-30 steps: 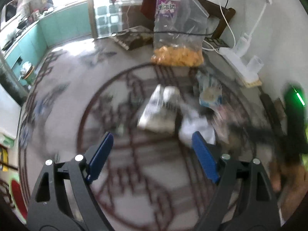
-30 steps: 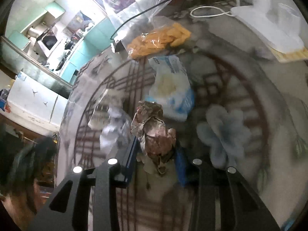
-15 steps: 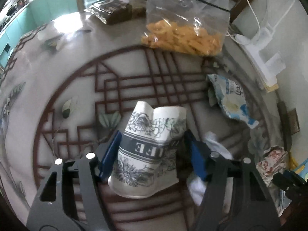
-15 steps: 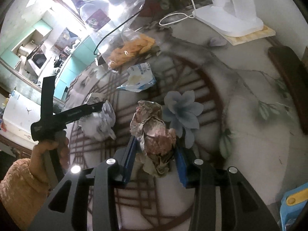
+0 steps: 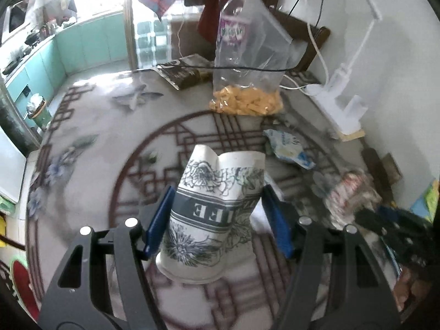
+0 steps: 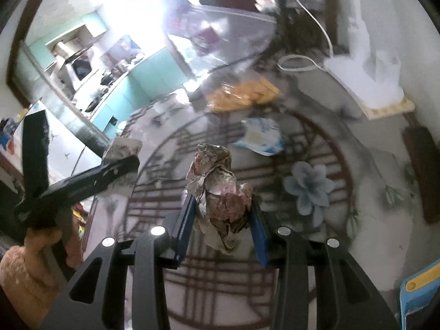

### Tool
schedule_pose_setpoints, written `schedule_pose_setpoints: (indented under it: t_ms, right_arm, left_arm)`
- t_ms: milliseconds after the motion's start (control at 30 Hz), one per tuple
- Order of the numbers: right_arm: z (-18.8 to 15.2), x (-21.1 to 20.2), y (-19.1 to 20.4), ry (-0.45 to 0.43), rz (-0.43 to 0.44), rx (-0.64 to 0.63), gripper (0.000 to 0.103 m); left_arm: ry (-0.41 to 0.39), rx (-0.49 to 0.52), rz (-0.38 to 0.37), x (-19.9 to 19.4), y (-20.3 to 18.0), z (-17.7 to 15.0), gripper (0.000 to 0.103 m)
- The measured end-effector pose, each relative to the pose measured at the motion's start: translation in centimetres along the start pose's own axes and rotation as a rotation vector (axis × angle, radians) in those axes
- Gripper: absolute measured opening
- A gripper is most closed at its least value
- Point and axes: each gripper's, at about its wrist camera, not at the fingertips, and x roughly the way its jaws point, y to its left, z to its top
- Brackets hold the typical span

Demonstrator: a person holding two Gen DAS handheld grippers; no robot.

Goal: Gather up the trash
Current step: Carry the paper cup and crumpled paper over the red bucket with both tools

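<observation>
A crushed paper cup (image 5: 214,211) with a grey flower print hangs above the patterned table (image 5: 96,126), my left gripper (image 5: 217,195) shut on its sides. My right gripper (image 6: 221,200) is shut on a crumpled brown wrapper (image 6: 217,181), also held off the table. In the right wrist view the left gripper (image 6: 121,162) shows at the left, gripped by a hand in an orange sleeve (image 6: 24,275). The left wrist view catches the right gripper (image 5: 385,214) and its wrapper (image 5: 352,189) at the right edge. A blue-and-white wrapper (image 5: 288,151) lies on the table beyond both grippers.
A clear bag of orange snacks (image 5: 247,101) stands at the back with a bottle (image 5: 231,35) behind it and a dark packet (image 5: 181,71) to its left. A white lamp base (image 5: 341,107) and cables sit by the wall. White tissue (image 5: 258,214) peeks out behind the cup.
My left gripper came down around the paper cup, shut on it and lifted it. My right gripper has risen with the crumpled wrapper still in it.
</observation>
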Motion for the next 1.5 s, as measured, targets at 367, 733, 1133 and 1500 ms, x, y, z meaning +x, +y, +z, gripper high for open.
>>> schedule_pose_setpoints:
  t_ms: [367, 733, 1133, 1500]
  right_arm:
    - [-2.8, -3.8, 6.0, -0.040, 0.055, -0.089, 0.038]
    - [-3.9, -5.8, 10.8, -0.074, 0.099, -0.189, 0.038]
    - [-4.9, -5.3, 13.9, -0.059, 0.138, -0.245, 0.038]
    - [-5.8, -4.0, 17.3, -0.042, 0.150, -0.280, 0.038]
  left_arm:
    - [-0.067, -0.078, 0.075, -9.5, 1.1, -6.1, 0.063]
    - [-0.139, -0.093, 0.131, -14.7, 2.0, -8.8, 0.063]
    - [-0.162, -0.138, 0.180, -17.1, 4.7, -10.9, 0.063]
    - [-0.165, -0.183, 0.199, -18.4, 8.4, -12.7, 0.063]
